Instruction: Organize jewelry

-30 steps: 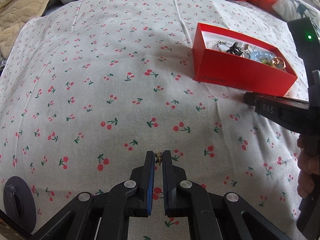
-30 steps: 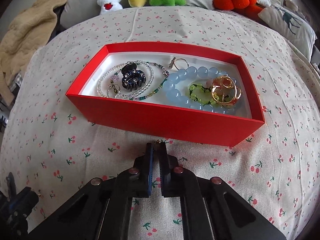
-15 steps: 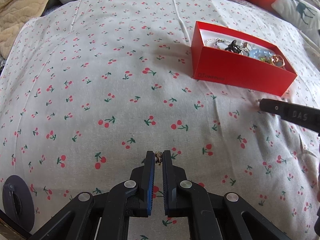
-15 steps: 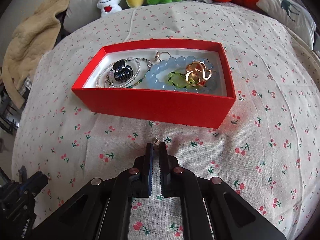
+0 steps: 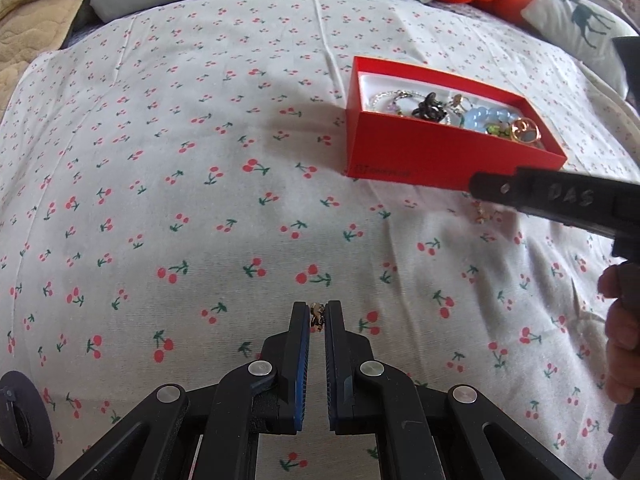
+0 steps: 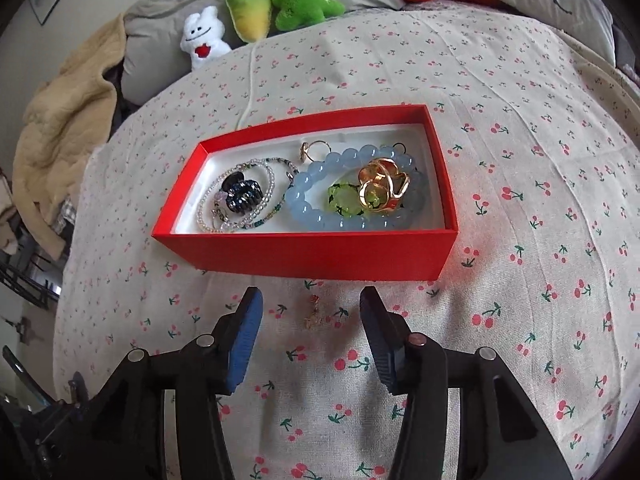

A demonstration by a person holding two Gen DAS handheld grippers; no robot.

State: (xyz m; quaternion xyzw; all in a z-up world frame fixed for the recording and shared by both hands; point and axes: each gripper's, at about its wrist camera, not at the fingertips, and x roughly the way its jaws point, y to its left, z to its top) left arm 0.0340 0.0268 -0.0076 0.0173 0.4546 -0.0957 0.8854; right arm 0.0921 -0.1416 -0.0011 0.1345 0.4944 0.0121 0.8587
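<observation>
Jewelry, left wrist view: a small gold earring (image 5: 317, 317) is sitting pinched at the very tips of the left gripper (image 5: 318, 316), whose jaws are clamped tight on it above the cherry-print bedspread (image 5: 200, 140).
Box, left wrist view: the red box (image 5: 436, 152) is lying up and to the right on the bedspread, well apart from the left gripper, already holding beads and rings.
Right tool, left wrist view: the right gripper's black finger is reaching in from the right edge, just in front of the box; a second small gold piece (image 5: 479, 213) is lying on the cloth just below it.
Person, left wrist view: a hand (image 5: 622, 320) is gripping the right tool's handle at the frame edge.
Fingers, right wrist view: the right gripper (image 6: 311, 309) is opening its jaws, pads touching nothing.
Loose piece, right wrist view: a gold earring (image 6: 312, 314) is lying on the bedspread between the spread jaws, just in front of the box's near wall, outside it.
Box contents, right wrist view: a blue bead bracelet (image 6: 320, 184), a dark hair claw (image 6: 240, 196) and a gold ring (image 6: 380, 188) are resting inside.
Step, my reading: the pair of earrings is being gathered; neither is in the box yet.
Doing it well: re-pinching the loose piece low and centred, lifting clear of the rim, releasing only once over the white lining.
</observation>
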